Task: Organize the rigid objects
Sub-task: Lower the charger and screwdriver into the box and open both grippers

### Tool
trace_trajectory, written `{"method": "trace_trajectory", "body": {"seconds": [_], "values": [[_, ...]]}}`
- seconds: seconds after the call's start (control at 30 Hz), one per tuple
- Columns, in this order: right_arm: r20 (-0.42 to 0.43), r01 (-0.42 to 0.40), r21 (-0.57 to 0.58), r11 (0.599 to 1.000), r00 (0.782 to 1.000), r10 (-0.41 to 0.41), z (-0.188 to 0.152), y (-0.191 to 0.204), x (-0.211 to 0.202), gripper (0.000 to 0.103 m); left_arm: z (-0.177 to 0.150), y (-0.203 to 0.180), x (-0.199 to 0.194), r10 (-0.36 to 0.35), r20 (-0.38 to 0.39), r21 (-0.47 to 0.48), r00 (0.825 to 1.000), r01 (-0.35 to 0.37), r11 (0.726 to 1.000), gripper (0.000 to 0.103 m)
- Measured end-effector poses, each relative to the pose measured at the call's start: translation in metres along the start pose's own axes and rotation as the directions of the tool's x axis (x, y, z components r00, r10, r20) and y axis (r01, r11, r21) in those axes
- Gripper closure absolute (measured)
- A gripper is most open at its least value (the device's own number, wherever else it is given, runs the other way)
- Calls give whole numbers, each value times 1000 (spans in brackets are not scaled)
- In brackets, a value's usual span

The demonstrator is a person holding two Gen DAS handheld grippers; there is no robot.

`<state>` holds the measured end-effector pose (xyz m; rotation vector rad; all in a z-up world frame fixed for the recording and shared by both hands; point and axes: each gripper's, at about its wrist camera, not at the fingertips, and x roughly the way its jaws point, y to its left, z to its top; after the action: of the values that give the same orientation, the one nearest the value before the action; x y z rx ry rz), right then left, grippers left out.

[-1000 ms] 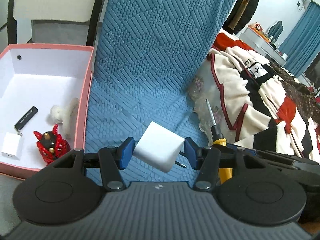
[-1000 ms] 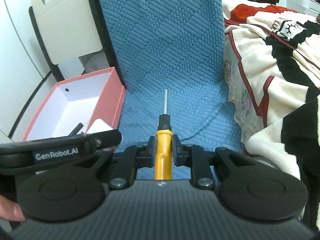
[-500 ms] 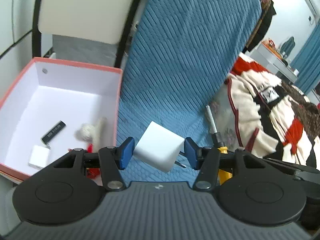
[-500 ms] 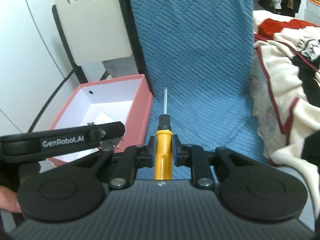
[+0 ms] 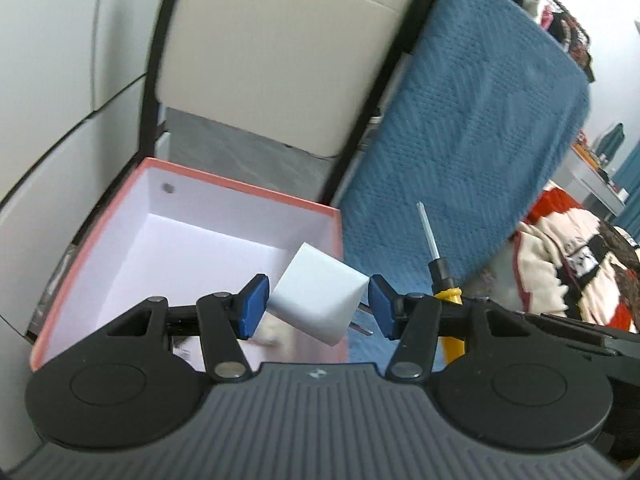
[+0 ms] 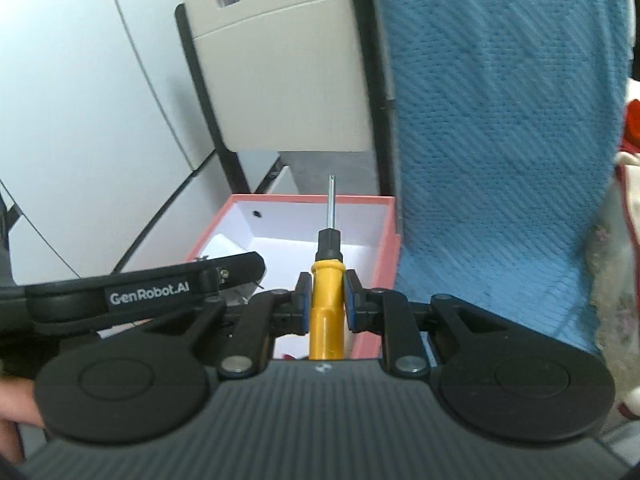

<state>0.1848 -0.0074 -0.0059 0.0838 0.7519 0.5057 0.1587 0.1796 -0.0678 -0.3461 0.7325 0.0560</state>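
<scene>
My left gripper [image 5: 316, 304] is shut on a white charger cube [image 5: 318, 300], tilted on a corner, its metal prongs poking out to the right. It hangs over the near right corner of the pink box [image 5: 240, 190], whose inside is white. My right gripper [image 6: 326, 300] is shut on the yellow handle of a screwdriver [image 6: 326, 308], whose black collar and steel shaft point forward over the pink box [image 6: 312, 199]. The same screwdriver [image 5: 440, 272] shows at the right of the left wrist view. The left gripper's body [image 6: 148, 288] crosses the right wrist view at the left.
A blue quilted cover [image 5: 472, 128] drapes to the right of the box. A cream chair back with a black frame [image 5: 288, 52] stands behind the box. A fluffy white toy [image 5: 266, 330] lies in the box behind my left fingers. A patterned blanket [image 5: 572, 256] lies at far right.
Both grippers have swung left and risen from over the blue cover to above the pink box, each still gripping its object. The box's contents have slipped mostly out of sight behind the left gripper.
</scene>
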Motion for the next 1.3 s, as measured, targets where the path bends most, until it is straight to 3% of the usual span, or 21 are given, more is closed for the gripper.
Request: {"method": "trace_trajectory", "body": {"seconds": [0.3, 0.6, 1.0, 1.23, 1.3], "values": [[-119, -8, 7, 1000, 993, 9, 6, 22, 83, 83, 4, 74, 42, 70, -95, -62, 993, -76, 995, 42], [-215, 27, -8, 1000, 976, -29, 4, 33, 158, 83, -6, 124, 107, 74, -205, -91, 976, -94, 991, 42], [-313, 85, 9, 996, 947, -78, -11, 13, 226, 83, -18, 142, 168, 54, -278, -95, 959, -83, 992, 42], [-313, 69, 19, 997, 948, -60, -14, 7, 227, 82, -15, 138, 177, 63, -281, -74, 958, -87, 993, 42], [-314, 60, 19, 998, 948, -51, -12, 7, 225, 76, -15, 136, 175, 63, -279, -77, 958, -88, 993, 41]]}}
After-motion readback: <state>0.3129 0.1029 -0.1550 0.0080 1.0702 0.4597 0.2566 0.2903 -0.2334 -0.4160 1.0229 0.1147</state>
